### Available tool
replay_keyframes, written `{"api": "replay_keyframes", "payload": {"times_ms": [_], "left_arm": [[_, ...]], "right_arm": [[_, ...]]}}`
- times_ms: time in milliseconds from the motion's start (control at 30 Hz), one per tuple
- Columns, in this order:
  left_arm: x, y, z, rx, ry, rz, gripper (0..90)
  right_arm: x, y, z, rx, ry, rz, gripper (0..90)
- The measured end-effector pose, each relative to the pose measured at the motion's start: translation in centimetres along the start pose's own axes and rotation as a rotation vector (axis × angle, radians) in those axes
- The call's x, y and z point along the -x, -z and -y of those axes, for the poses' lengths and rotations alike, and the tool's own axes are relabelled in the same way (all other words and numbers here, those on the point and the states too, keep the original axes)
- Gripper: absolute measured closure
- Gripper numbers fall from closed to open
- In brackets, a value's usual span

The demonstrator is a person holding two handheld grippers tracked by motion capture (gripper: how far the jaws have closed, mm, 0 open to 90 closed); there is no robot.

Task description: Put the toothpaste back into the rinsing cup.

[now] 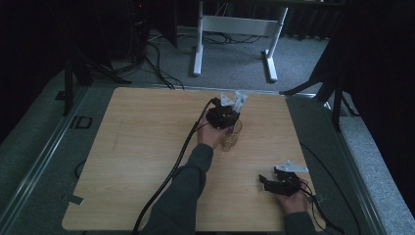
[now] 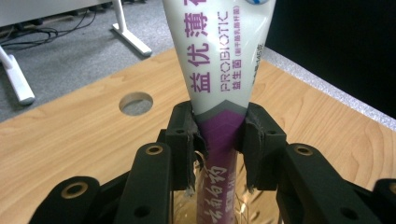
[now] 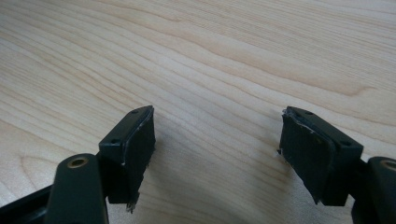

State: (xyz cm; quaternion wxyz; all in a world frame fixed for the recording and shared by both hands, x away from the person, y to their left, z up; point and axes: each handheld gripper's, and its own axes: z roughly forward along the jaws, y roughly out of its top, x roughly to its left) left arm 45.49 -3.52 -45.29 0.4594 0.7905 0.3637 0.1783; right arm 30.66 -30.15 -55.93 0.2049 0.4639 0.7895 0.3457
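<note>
Clear glass forms the cup (image 1: 231, 137) that stands near the middle of the wooden table (image 1: 147, 147), a little toward its far edge, and the white and purple toothpaste tube (image 2: 224, 70) already stands in it cap end down, so I judge the placing nearly done, with only the letting go and the lifting away left. The left gripper (image 2: 218, 135) points down over the cup with its jaws flanking the tube's purple lower part; whether the pads press on it I cannot tell. The right gripper (image 3: 217, 149) rests low near the table's near right corner, forearm in from the near edge, its jaws spread wide with only bare wood between them.
</note>
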Motion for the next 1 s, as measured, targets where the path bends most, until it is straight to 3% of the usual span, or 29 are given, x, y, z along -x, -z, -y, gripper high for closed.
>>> {"api": "replay_keyframes", "payload": {"times_ms": [100, 233, 367, 567, 767, 900, 1000], "left_arm": [[0.1, -0.2, 0.8, -0.04, -0.005, 0.008, 63.5], [0.1, 0.0, 1.9, -0.011, 0.027, 0.014, 55.0], [0.0, 0.5, 2.8, -0.01, 0.033, 0.007, 49.5], [-0.5, 2.4, 3.8, 0.052, 0.082, 0.03, 45.3], [-2.1, 5.8, 4.8, 0.087, 0.11, 0.0, 43.2], [-3.5, 7.4, 5.9, 0.078, 0.136, -0.034, 42.9], [-4.6, 8.2, 7.2, 0.045, 0.14, -0.065, 42.7]], "right_arm": [[0.0, 0.0, 0.0, 0.0, 0.0, 0.0, 26.6], [0.0, 0.0, 0.0, 0.0, 0.0, 0.0, 26.5], [0.0, 0.0, 0.0, 0.0, 0.0, 0.0, 26.5], [0.0, 0.0, 0.0, 0.0, 0.002, 0.0, 26.5], [0.0, 0.0, 0.0, -0.002, 0.001, 0.0, 26.5], [0.0, -0.1, 0.0, -0.001, 0.002, 0.0, 26.5], [0.0, -0.1, -0.1, -0.001, 0.001, 0.0, 26.5]]}}
